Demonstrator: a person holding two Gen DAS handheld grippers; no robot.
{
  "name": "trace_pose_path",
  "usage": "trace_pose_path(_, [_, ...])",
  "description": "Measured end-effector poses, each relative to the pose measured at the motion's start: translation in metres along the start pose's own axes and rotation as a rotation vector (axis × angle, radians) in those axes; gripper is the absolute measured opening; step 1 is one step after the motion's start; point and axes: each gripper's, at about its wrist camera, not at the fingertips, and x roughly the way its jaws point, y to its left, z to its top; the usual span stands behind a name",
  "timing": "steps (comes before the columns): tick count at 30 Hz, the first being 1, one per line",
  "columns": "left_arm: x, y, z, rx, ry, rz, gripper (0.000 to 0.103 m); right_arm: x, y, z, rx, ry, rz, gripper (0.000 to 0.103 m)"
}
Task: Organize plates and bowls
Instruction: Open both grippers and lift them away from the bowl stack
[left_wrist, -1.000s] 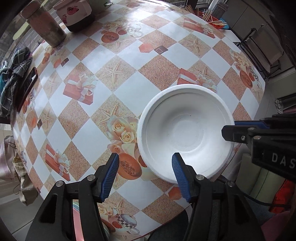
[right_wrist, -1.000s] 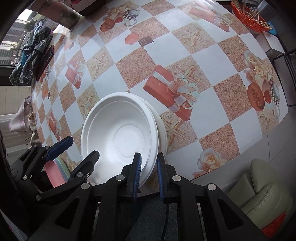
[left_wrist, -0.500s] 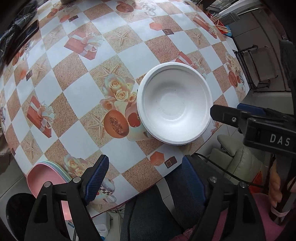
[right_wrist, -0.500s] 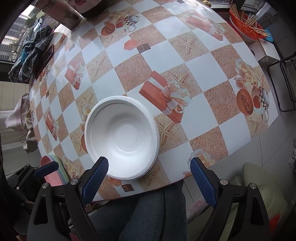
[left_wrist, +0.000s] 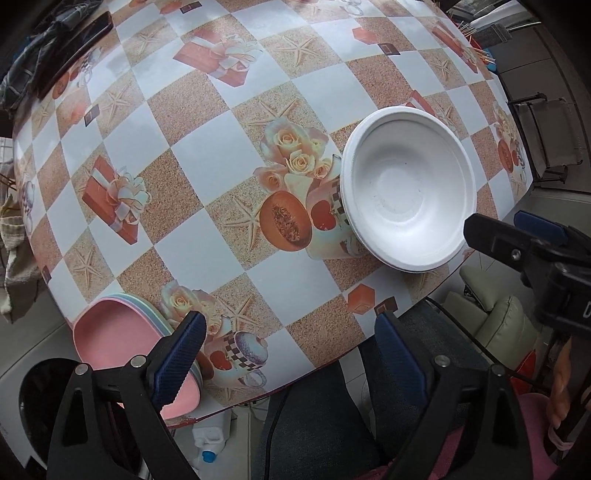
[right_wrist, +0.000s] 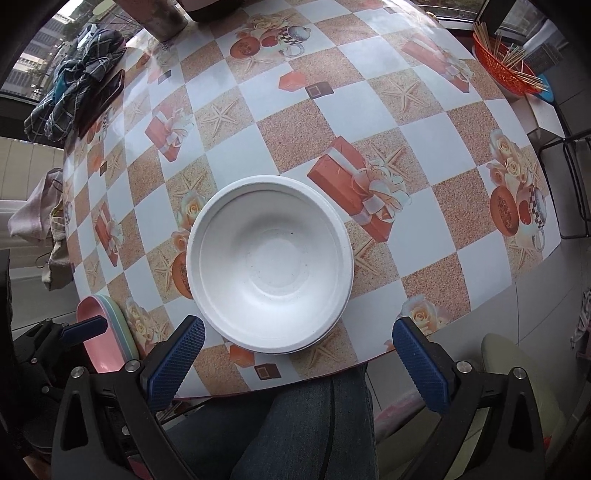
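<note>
Near the surface edge, your white bowls sit stacked; how many is hard to tell.
Your right gripper has let go, jaws opening wide and empty; your left gripper likewise opening, partly hiding the pink plates.

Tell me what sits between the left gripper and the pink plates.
Nothing visible. The left gripper hangs with its jaws opening and empty; the pink plates lie right beside its left finger at the table edge, over bare tablecloth.
</note>
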Motion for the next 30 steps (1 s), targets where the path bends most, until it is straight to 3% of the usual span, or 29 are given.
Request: trace_pose_path(30, [-0.003,0.005,-0.001,-0.004,-0.007,0.001,0.094,0.002,-0.014,0.001,0.109,0.041,0.001,0.103])
